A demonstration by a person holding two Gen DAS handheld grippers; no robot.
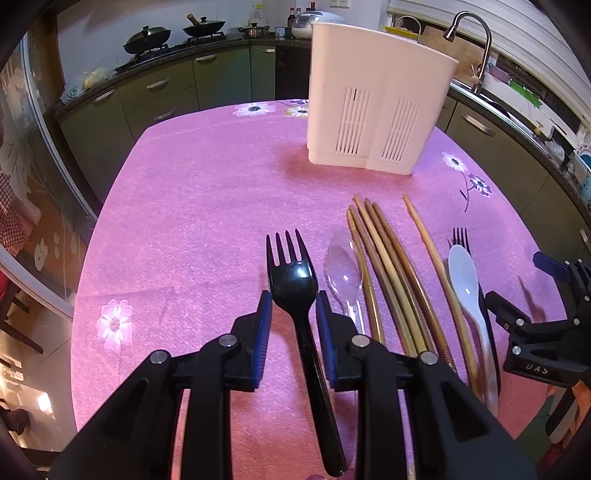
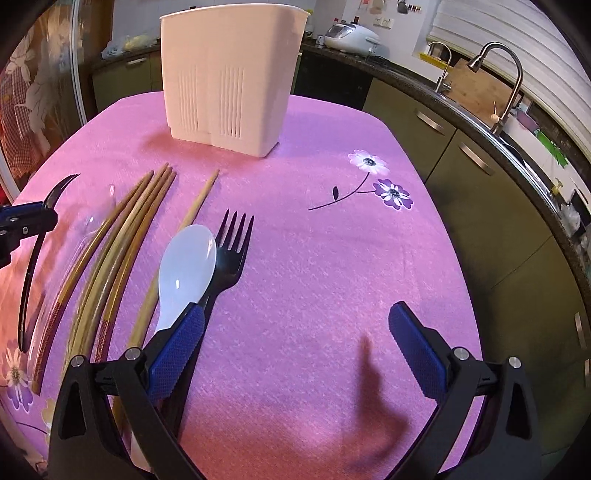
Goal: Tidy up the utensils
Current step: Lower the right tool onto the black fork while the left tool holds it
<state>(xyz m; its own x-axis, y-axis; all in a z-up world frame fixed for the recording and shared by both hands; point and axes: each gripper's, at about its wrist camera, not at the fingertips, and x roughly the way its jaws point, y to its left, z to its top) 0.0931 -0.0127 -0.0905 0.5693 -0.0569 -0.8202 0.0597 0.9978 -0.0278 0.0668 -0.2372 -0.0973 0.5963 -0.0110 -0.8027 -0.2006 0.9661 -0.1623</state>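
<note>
A black plastic fork [image 1: 295, 280] lies on the pink tablecloth [image 1: 192, 221] between the blue pads of my left gripper [image 1: 294, 304], which is open around its neck without touching it. To its right lie a clear spoon [image 1: 343, 273], several wooden chopsticks [image 1: 391, 266], a white spoon [image 1: 466, 288] and a second black fork [image 1: 460, 236]. The white utensil holder [image 1: 376, 107] stands upright at the far side. My right gripper [image 2: 295, 328] is wide open and empty; its left pad is beside the white spoon [image 2: 186, 266] and second fork [image 2: 231, 251].
Kitchen counters with woks [image 1: 147, 37], a rice cooker [image 2: 351, 35] and a sink faucet [image 2: 506, 77] surround the table. The table edge drops off on all sides. The right gripper's body [image 1: 543, 332] shows at the left view's right edge.
</note>
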